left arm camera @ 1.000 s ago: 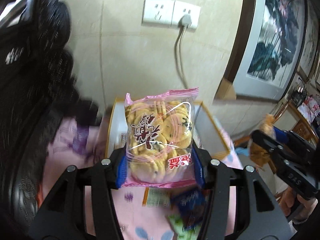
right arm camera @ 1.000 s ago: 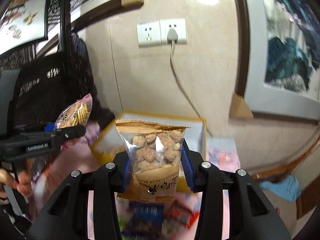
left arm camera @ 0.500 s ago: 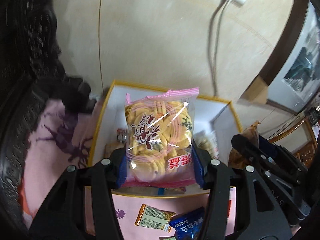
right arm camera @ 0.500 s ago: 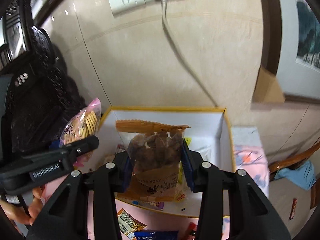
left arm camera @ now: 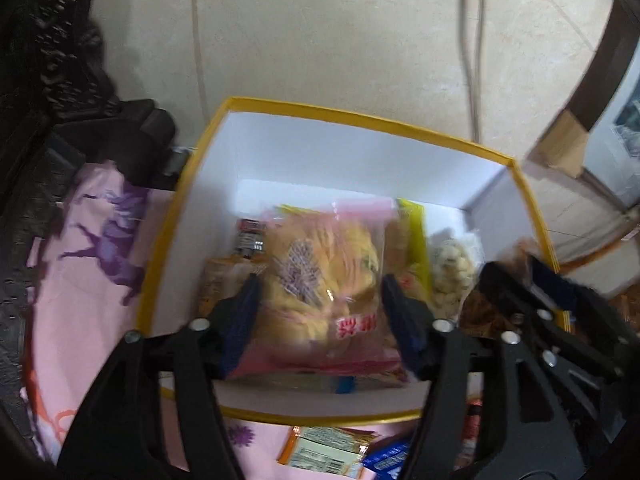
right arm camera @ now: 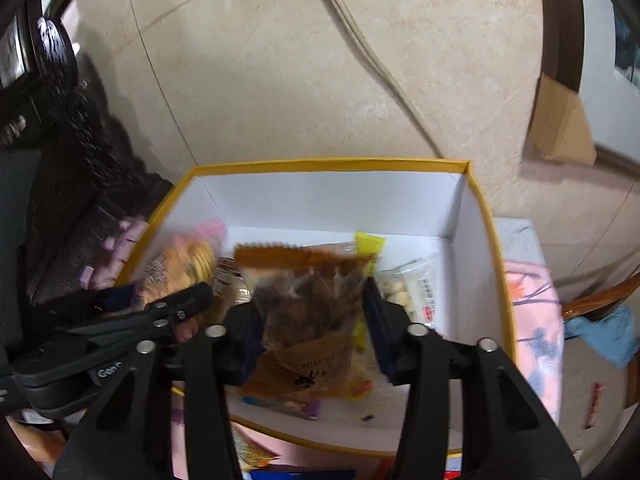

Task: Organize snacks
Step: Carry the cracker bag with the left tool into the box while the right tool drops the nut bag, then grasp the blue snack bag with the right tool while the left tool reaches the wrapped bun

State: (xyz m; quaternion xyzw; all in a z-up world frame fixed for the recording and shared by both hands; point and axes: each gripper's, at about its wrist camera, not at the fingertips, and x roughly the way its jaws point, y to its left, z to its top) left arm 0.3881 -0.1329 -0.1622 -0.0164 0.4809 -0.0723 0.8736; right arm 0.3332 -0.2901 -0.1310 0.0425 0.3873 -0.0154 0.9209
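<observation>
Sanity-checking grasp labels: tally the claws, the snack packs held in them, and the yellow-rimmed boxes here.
Claws: 2, left claw and right claw
Held packs: 2, pink biscuit pack in the left, brown nut pack in the right
Boxes: 1, yellow-rimmed box
Total: 5

Light level: moderate and even indoors; the white walls of the box (left arm camera: 352, 152) are the brightest area.
Shadows: soft, deepest over the dark furniture (right arm camera: 52, 184) at left.
Blur: motion smear on the cookie bag (left arm camera: 324, 292) and the peanut bag (right arm camera: 308, 308); print unreadable.
Distortion: strong fisheye; the box rim bows, corners vignette black.
Glare: faint sheen on the wall tile (right arm camera: 360, 60).
</observation>
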